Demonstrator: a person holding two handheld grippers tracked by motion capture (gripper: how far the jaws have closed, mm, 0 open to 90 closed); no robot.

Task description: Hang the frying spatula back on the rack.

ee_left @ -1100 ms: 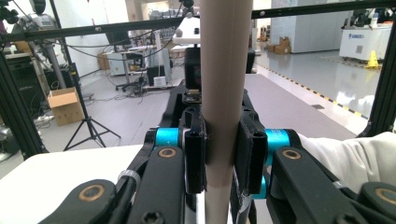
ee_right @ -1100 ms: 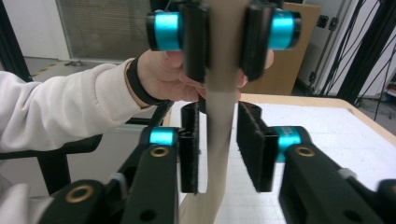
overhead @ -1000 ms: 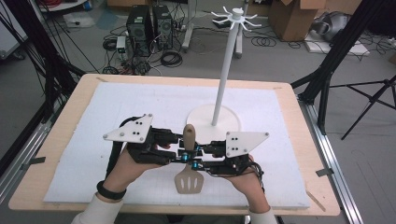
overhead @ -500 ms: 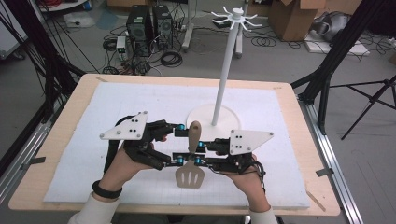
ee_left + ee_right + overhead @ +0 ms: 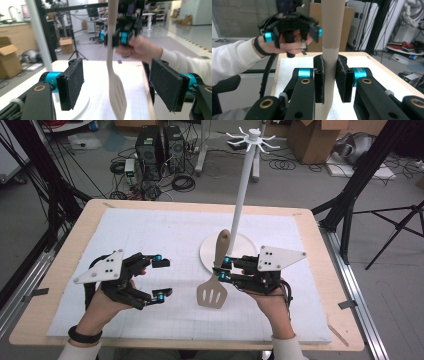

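The surface (image 5: 150, 227) is covered by a white mat. A spatula (image 5: 214, 282) is clamped by the right tongs (image 5: 223, 268) near the mat's middle; the left tongs (image 5: 161, 279) are held wide open and empty. Cables and boxes are seen on the floor (image 5: 300, 182).

It's a lab or workshop: a bare concrete floor strewn with cables (image 5: 182, 182), computer towers (image 5: 160, 145), cardboard boxes (image 5: 312, 140) and black tripod legs (image 5: 395, 227) ring the wooden tabletop (image 5: 65, 265); benches and black frame racks (image 5: 62, 15) stand behind.
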